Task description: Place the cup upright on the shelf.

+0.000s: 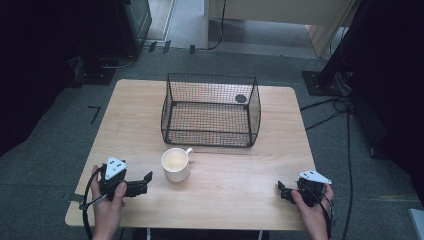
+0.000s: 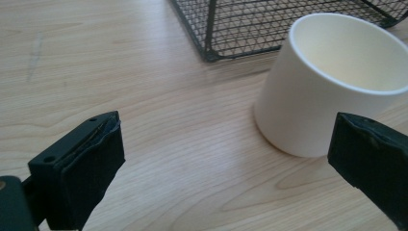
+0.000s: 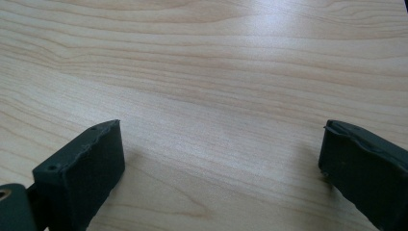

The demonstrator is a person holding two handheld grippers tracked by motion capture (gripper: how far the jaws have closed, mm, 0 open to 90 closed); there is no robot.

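Both grippers [image 1: 147, 182] [image 1: 281, 192] rest wide apart, empty — the left aims at the mug [image 1: 175, 164], basket [image 1: 210, 110] at twelve o'clock for loading.

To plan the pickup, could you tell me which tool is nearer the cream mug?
Left. The left tool sits just left of the mug; the right tool is far right.

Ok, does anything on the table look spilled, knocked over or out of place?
Nothing stands out. The white mug stands upright on the table just in front of the wire basket, with no spill around it. The left gripper and right gripper have their jaws open, holding nothing.
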